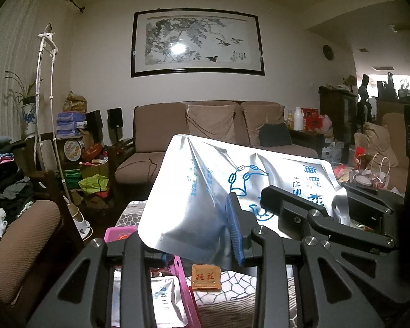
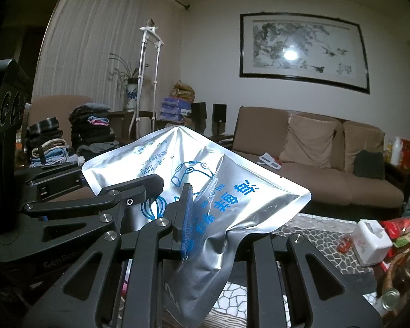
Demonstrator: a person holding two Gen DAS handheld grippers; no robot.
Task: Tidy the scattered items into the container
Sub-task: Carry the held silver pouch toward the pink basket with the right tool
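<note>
Both the left gripper (image 1: pixel 205 235) and the right gripper (image 2: pixel 202 218) are pinching one shiny silver pouch (image 1: pixel 205 191) in their jaws, holding it above the pink basket (image 1: pixel 117 233), where another silver pouch (image 1: pixel 164 300) is lying.

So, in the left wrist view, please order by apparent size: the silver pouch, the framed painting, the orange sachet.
1. Silver pouch, though its nearness enlarges it.
2. Framed painting.
3. Orange sachet.
</note>
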